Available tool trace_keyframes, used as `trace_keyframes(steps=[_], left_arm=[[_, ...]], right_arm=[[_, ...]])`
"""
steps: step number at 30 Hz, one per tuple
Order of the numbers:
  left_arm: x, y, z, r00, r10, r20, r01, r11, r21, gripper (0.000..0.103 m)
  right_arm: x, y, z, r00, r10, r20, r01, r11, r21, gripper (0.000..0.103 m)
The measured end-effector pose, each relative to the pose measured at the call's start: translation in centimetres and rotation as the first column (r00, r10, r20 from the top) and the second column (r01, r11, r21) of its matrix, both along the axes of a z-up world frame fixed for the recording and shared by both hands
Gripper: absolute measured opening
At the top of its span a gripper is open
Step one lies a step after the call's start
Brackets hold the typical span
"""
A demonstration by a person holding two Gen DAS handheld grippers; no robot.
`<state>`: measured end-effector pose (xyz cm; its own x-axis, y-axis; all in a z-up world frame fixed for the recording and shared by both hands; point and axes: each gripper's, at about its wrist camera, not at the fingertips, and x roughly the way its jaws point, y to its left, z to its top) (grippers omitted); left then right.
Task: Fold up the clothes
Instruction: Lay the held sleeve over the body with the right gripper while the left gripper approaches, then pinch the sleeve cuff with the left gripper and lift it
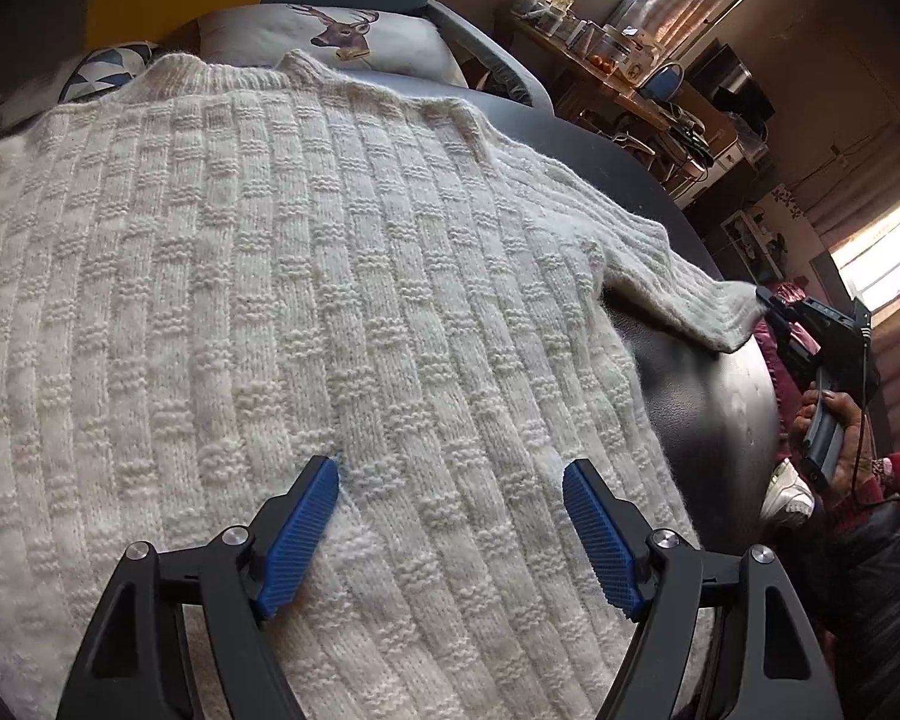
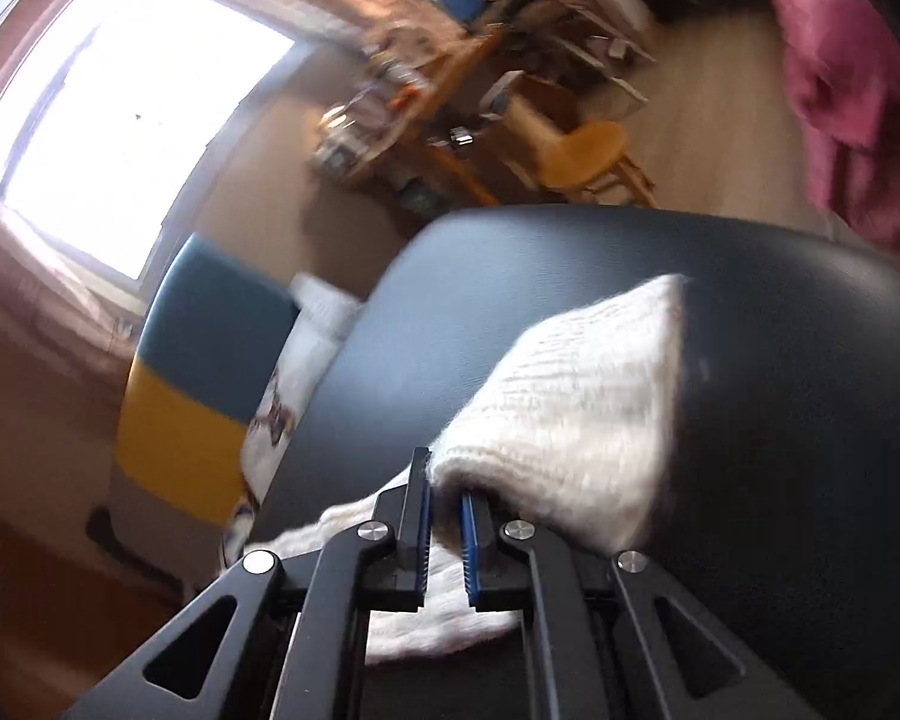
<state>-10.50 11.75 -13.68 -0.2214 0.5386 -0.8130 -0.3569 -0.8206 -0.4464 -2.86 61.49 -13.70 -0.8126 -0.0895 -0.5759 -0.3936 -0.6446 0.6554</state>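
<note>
Sweater [image 1: 306,276]: lying flat across the dark sofa seat [image 1: 708,396].
Left hand-held gripper [image 1: 450,480]: I'm hovering it above, fingers apart.
Right hand-held gripper [image 2: 445,501]: I'm pinching the sleeve cuff [image 2: 570,420].

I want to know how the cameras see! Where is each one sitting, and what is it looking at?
Left wrist: sits on the left gripper, jaws open, looking across the white sweater; a hand holds the other tool.
Right wrist: sits on the right gripper, jaws shut on the sweater's sleeve, facing a window.
Both show the sweater, the dark couch.
</note>
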Motion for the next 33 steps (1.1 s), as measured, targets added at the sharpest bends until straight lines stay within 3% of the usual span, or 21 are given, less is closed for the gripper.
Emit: trace_keyframes(steps=[3, 6, 9, 13, 16, 19, 21, 24, 25, 27, 28, 30, 33], left_arm=[[-1.5, 0.1, 0.9, 0.998, 0.018, 0.059, -0.022, 0.997, 0.079, 0.077], [-3.4, 1.2, 2.5, 0.996, 0.016, 0.083, -0.029, 0.986, 0.162, 0.077], [-5.4, 3.9, 4.0, 0.995, -0.015, 0.103, -0.008, 0.975, 0.22, 0.077], [-8.6, 9.0, 3.8, 0.975, -0.075, 0.208, 0.005, 0.949, 0.316, 0.077], [-10.6, 13.2, 2.5, 0.938, -0.114, 0.329, -0.02, 0.926, 0.377, 0.077], [-12.2, 17.1, 1.2, 0.902, -0.131, 0.411, -0.045, 0.918, 0.393, 0.077], [-12.9, 19.2, 0.8, 0.895, -0.131, 0.426, -0.043, 0.926, 0.376, 0.077], [-13.3, 21.9, 0.6, 0.897, -0.15, 0.415, -0.002, 0.939, 0.344, 0.076], [-13.2, 22.7, 0.5, 0.902, -0.157, 0.403, 0.025, 0.949, 0.314, 0.073], [-12.8, 24.3, 0.3, 0.908, -0.169, 0.383, 0.085, 0.97, 0.228, 0.044], [-12.6, 24.9, 0.0, 0.908, -0.174, 0.38, 0.106, 0.975, 0.193, 0.037], [-12.3, 25.6, -0.5, 0.912, -0.178, 0.369, 0.133, 0.98, 0.144, 0.011], [-12.2, 25.5, -0.6, 0.924, -0.166, 0.346, 0.122, 0.982, 0.145, 0.008]], right_arm=[[-3.4, -5.6, 0.3, 0.98, 0.187, 0.074, -0.195, 0.973, 0.12, 0.008], [-5.1, -8.9, -1.9, 0.951, 0.257, 0.171, -0.283, 0.947, 0.151, 0.008], [-5.3, -10.0, -3.8, 0.939, 0.265, 0.218, -0.303, 0.94, 0.16, 0.008], [-4.4, -9.9, -3.3, 0.952, 0.237, 0.194, -0.274, 0.943, 0.19, 0.009], [-4.0, -11.6, -2.4, 0.941, 0.261, 0.217, -0.321, 0.89, 0.324, 0.009], [-3.8, -13.7, -1.9, 0.918, 0.299, 0.26, -0.388, 0.811, 0.439, 0.009], [-3.7, -14.9, -2.1, 0.898, 0.329, 0.293, -0.436, 0.758, 0.485, 0.009], [-3.6, -15.8, -2.4, 0.887, 0.348, 0.304, -0.46, 0.723, 0.515, 0.01], [-3.7, -15.8, -2.4, 0.888, 0.349, 0.299, -0.458, 0.724, 0.515, 0.01], [-4.0, -15.7, -2.5, 0.894, 0.348, 0.283, -0.448, 0.735, 0.509, 0.01], [-4.1, -15.7, -2.5, 0.895, 0.346, 0.28, -0.444, 0.738, 0.508, 0.01], [-4.3, -15.6, -2.5, 0.898, 0.344, 0.274, -0.439, 0.744, 0.504, 0.01], [-4.5, -15.4, -2.7, 0.9, 0.342, 0.27, -0.434, 0.754, 0.493, 0.014]])
